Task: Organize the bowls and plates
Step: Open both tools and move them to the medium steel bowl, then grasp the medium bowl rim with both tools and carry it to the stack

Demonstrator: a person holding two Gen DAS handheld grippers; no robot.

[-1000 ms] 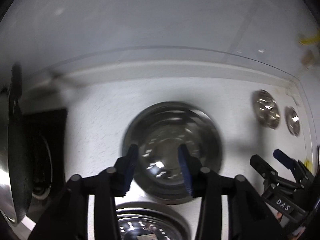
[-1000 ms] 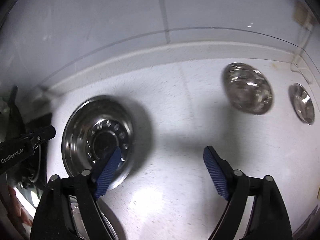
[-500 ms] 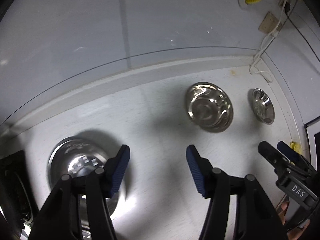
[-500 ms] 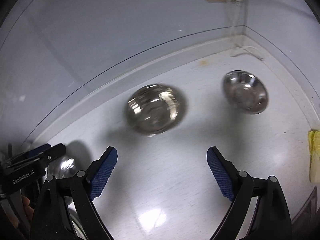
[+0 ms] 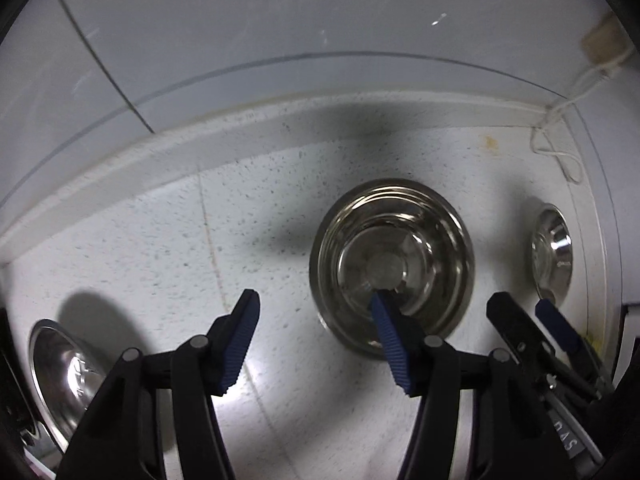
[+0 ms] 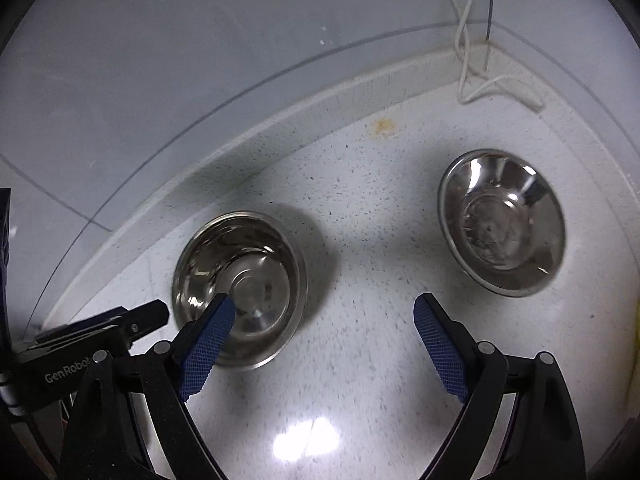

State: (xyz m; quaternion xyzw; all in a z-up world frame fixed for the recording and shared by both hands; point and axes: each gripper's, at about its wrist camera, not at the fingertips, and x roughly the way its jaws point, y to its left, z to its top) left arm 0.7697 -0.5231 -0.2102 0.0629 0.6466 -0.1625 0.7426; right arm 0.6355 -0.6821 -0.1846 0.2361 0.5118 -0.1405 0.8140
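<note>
Hovering your left gripper (image 5: pixel 316 342) spread, empty, over the steel bowl (image 5: pixel 392 264) | right gripper (image 6: pixel 324 350) spread, empty | counter (image 6: pixel 360 208) below

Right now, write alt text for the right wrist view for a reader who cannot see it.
An open right hand-held gripper with blue pads points down at a speckled white countertop, holding nothing. Two empty steel bowls sit ahead: the left bowl behind its left pad, the right bowl farther off. The left hand-held gripper enters at lower left, and white cords hang in the corner.
</note>
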